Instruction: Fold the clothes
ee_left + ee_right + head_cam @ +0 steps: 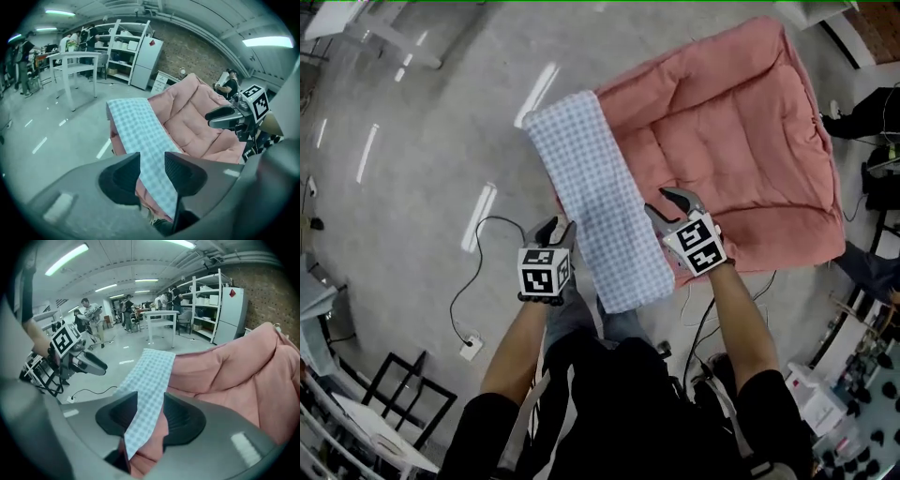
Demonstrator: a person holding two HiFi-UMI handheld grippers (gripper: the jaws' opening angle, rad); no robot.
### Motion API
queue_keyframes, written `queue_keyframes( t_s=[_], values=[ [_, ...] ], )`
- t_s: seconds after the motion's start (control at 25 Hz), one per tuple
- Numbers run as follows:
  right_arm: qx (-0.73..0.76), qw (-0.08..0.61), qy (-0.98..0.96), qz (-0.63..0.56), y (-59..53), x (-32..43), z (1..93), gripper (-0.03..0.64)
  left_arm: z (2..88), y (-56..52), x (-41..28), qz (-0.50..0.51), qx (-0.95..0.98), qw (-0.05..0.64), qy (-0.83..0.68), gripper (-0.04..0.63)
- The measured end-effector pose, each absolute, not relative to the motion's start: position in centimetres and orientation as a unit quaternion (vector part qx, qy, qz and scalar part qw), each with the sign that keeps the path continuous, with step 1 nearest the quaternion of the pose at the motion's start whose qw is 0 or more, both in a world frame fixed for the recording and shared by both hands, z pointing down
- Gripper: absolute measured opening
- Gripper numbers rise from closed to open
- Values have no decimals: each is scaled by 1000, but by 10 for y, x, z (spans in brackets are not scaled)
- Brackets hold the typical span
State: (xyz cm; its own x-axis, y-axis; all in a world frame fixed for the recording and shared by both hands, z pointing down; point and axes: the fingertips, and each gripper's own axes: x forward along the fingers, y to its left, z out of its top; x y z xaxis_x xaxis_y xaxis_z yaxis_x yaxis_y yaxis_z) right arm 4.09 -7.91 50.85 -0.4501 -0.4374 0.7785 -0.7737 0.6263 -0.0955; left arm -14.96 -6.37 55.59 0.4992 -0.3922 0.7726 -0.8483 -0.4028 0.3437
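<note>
Head view, looking steeply down. A blue-and-white checked cloth (598, 204), folded into a long strip, lies along the left side of a pink quilted cushion (727, 131) on the grey floor (412, 141). The near end of the strip reaches past the cushion's near edge, towards the person.

The left gripper (555, 228) is just beside the strip's left edge, near its close end and over the floor. Its own view shows the jaws standing apart. The strip is seen through the gap, but the pads do not press on it, so the claw is released and empty.

The right gripper (667, 206) is just beside the strip's right edge, over the cushion and tilted downward. Its own view also shows the jaws apart, framing the strip's near corner and the cushion without clamping either. This claw is released too.

A black cable (469, 281) runs across the floor at the left to a white socket block (471, 348). In the left gripper view the background holds a white table (75, 61), shelves (123, 47) and a brick wall (197, 51).
</note>
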Motion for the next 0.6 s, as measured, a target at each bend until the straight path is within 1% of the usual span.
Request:
queue_keyframes(
  t_s=[0.08, 0.2, 0.28, 0.4, 0.48, 0.52, 0.6],
  values=[
    [367, 363, -825, 232, -82, 43, 520, 178, 565, -58, -151, 297, 767, 386, -418, 176],
    [364, 347, -826, 256, -84, 40, 539, 198, 577, -51, -154, 285, 757, 396, -435, 182],
    [361, 342, -824, 271, -86, 37, 556, 225, 588, -50, -156, 269, 752, 410, -440, 192],
    [356, 339, -820, 294, -94, 36, 581, 249, 607, -56, -154, 226, 745, 447, -441, 238],
    [351, 331, -816, 319, -98, 35, 596, 253, 619, -62, -151, 196, 742, 470, -436, 287],
    [347, 326, -814, 334, -98, 35, 604, 255, 626, -62, -149, 185, 742, 479, -432, 292],
    [336, 317, -809, 365, -96, 34, 622, 267, 641, -61, -144, 173, 743, 494, -417, 327]
  ],
)
